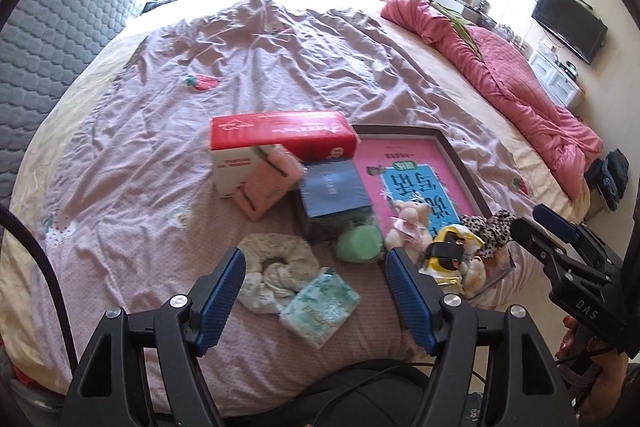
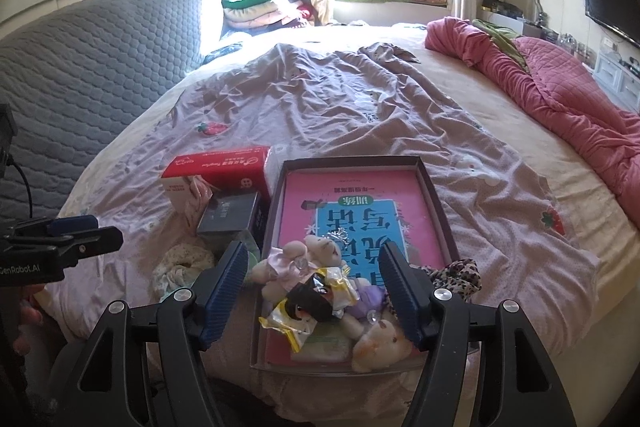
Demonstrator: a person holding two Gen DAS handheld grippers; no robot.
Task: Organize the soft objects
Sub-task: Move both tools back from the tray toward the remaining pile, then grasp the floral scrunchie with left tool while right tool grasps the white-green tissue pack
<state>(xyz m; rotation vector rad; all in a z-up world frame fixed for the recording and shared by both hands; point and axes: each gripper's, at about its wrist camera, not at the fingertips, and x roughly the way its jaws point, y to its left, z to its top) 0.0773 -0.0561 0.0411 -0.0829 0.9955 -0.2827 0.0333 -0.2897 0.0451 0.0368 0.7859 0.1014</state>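
Note:
My left gripper [image 1: 316, 273] is open and empty above a floral scrunchie [image 1: 276, 267] and a green-patterned tissue pack [image 1: 320, 307] on the bedspread. A green soft roll [image 1: 358, 243] lies just ahead. My right gripper [image 2: 314, 277] is open and empty over the near end of a dark-rimmed tray [image 2: 438, 199]. The tray holds a pink book [image 2: 360, 195], plush bears [image 2: 316, 251] [image 2: 380, 347], a yellow-black wrapped item [image 2: 308, 307], a purple soft item [image 2: 370, 299] and a leopard scrunchie [image 2: 460, 273] on its right rim. The right gripper also shows in the left wrist view [image 1: 556, 227].
A red tissue box [image 1: 280, 139] stands behind a folded pink cloth [image 1: 268, 187] and a blue-grey box [image 1: 332, 191], left of the tray. A pink quilt [image 2: 560, 95] lies along the bed's right side. A grey padded headboard [image 2: 80, 87] is on the left.

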